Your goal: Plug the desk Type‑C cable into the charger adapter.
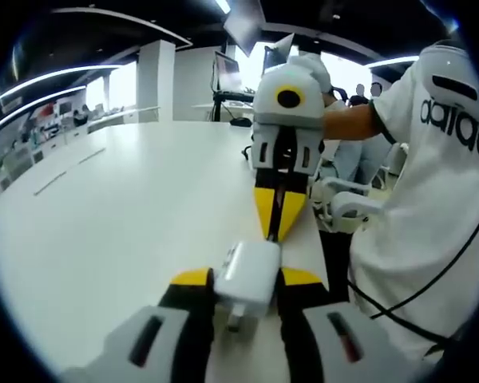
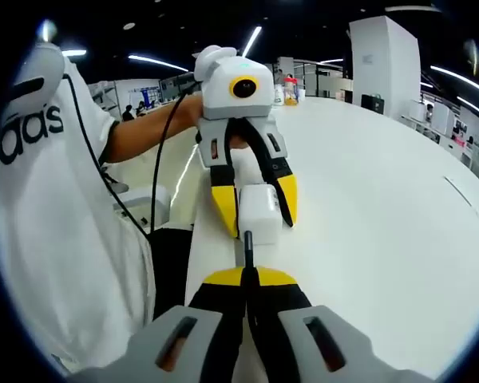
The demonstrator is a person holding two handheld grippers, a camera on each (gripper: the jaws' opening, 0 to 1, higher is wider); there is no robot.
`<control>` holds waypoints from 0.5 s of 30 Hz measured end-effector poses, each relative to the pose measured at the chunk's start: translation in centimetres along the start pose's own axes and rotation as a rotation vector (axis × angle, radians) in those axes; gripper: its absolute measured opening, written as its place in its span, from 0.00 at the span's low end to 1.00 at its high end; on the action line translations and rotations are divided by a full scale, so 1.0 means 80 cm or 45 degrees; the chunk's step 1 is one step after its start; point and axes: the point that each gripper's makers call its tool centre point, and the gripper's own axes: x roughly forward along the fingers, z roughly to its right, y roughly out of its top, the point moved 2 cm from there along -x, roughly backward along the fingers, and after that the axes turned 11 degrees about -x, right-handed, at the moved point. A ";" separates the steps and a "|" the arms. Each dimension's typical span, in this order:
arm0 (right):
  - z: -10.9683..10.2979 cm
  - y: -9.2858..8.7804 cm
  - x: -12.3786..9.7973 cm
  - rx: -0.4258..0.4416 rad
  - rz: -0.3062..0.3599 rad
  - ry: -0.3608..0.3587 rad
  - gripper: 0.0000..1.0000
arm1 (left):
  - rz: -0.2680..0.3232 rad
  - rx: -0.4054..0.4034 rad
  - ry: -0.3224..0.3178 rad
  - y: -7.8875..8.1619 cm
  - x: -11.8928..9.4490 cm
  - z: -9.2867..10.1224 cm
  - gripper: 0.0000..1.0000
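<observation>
A white charger adapter [image 1: 251, 267] sits between the yellow-tipped jaws of my left gripper [image 1: 246, 279], which is shut on it just above the white desk [image 1: 120, 207]. My right gripper [image 1: 279, 230] faces it from the far side, tips pressed together and nearly touching the adapter. In the right gripper view, my right gripper [image 2: 247, 276] is shut on the black Type-C cable plug [image 2: 247, 246]. The plug's tip meets the lower face of the adapter [image 2: 259, 209], which the left gripper [image 2: 258, 220] holds. Whether the plug is in the port I cannot tell.
A person in a white shirt [image 1: 431, 199] stands at the desk's edge, holding both grippers. A black cord [image 2: 144, 199] hangs across the shirt [image 2: 56, 231]. A white chair [image 1: 347, 203] is beside the desk. Monitors [image 1: 227, 76] stand at its far end.
</observation>
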 end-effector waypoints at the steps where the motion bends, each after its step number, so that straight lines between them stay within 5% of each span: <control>1: 0.000 0.000 0.000 -0.006 0.002 -0.004 0.02 | 0.002 0.001 -0.002 0.000 0.000 0.000 0.29; 15: 0.009 -0.023 -0.056 -0.004 -0.021 -0.125 0.06 | 0.000 0.022 -0.006 0.006 -0.008 0.004 0.27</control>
